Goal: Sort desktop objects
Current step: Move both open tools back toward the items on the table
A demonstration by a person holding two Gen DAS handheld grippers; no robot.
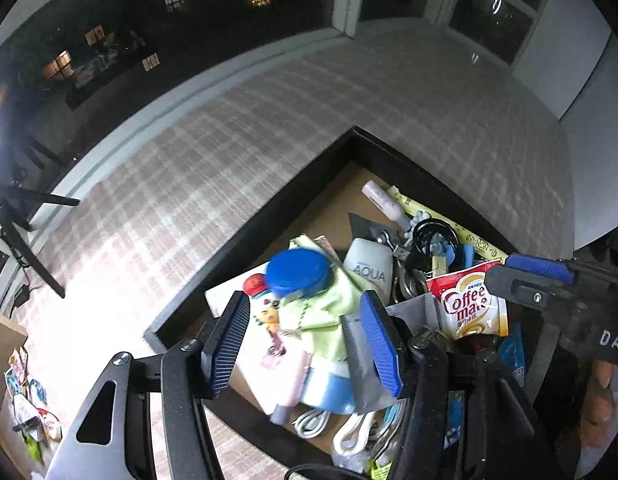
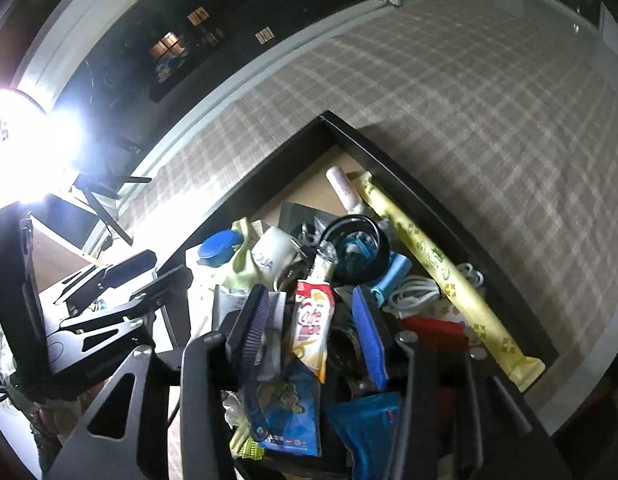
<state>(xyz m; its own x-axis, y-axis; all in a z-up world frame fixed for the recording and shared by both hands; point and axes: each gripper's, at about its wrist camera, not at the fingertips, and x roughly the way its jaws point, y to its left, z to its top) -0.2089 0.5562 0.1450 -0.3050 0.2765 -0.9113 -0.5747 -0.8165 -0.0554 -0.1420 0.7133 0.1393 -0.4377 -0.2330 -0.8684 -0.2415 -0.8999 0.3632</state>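
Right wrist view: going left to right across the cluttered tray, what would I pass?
Blue lid → white AQUA bottle → Coffee-mate sachet → light blue case → white cable coil → long yellow packet → tray's black wall.

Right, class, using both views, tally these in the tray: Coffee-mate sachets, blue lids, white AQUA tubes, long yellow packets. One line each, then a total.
Coffee-mate sachets: 1
Blue lids: 1
AQUA tubes: 1
Long yellow packets: 1
Total: 4
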